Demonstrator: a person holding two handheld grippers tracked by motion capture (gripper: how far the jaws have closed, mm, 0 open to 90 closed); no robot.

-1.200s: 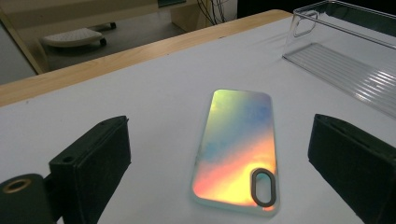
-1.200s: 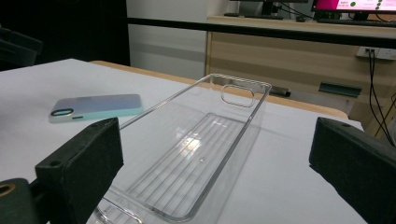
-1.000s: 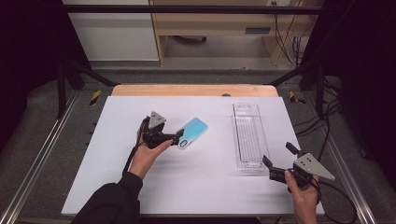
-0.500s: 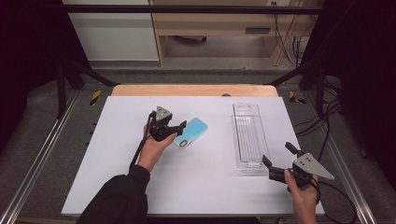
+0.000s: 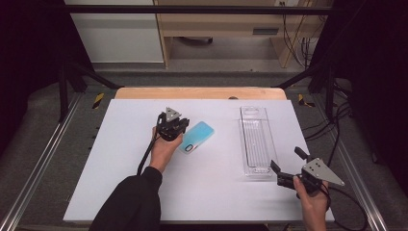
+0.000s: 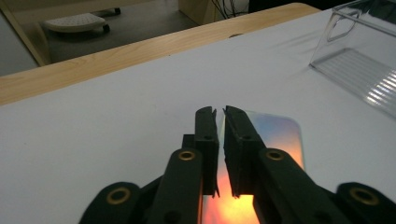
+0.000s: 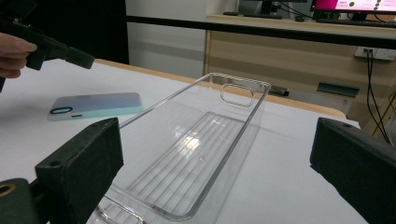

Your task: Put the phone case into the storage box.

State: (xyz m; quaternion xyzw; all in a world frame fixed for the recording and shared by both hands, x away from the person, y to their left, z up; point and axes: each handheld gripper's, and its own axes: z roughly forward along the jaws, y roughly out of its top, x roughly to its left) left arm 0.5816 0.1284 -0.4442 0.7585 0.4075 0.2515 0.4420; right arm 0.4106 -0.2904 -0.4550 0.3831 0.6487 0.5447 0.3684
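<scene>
1. the phone case [image 5: 197,136] lies flat on the white table [image 5: 115,168], left of centre, just right of the left gripper [image 5: 179,129]; it is well apart from the clear tray [image 5: 256,139].
2. it is a slim rounded rectangle, pale turquoise with a whiter end; a dark oval camera ring sits at the end nearer the person.
3. in the right gripper view the phone case [image 7: 95,105] shows a mint-green edge and a soft blue-to-white face.
4. in the left gripper view its glossy face [image 6: 275,135] glows orange under the jaws.
5. the left gripper [image 6: 220,114] has just been closing; its jaws stand almost together above the case's near end, with nothing seen clamped between them.
6. the right gripper [image 5: 287,166] has jaws wide apart, holding nothing, at the near end of the clear tray [image 7: 196,154].
</scene>
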